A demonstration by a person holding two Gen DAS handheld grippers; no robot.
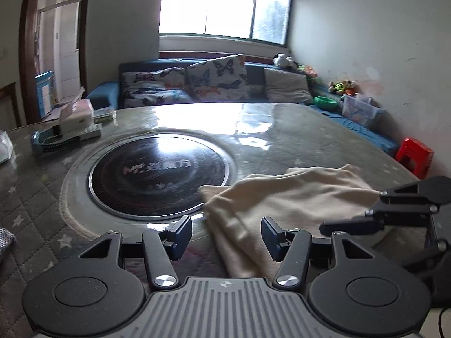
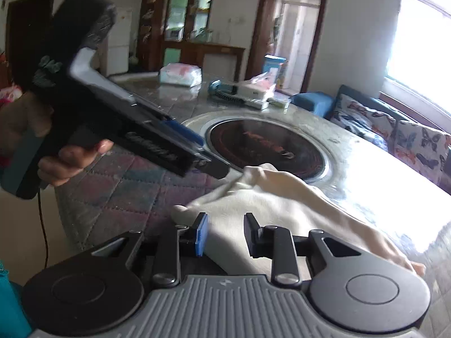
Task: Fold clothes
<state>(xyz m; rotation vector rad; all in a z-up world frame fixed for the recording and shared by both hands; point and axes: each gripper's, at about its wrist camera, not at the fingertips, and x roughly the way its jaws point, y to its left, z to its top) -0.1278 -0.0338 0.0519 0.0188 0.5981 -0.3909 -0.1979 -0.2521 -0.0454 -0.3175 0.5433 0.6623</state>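
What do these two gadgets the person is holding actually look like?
Both are alike. The left gripper and the right gripper each have black linkage arms with silver screws, two round black discs and a ribbed grey plate between them. The fingers carry blue pads. Seen from the right wrist camera, the left one has a black pistol-style body, with a thin black cable hanging below.

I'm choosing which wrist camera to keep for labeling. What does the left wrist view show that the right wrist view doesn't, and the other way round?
Only the left wrist view: the red stool, the stuffed toys on the sofa back, and the right gripper from the side.

Only the right wrist view: the person's hand holding the left gripper, the wooden cabinet, and a wrapped white pack.

Both: the cream cloth lying on the table between open gripper fingers, the round black hotplate, the butterfly cushions.
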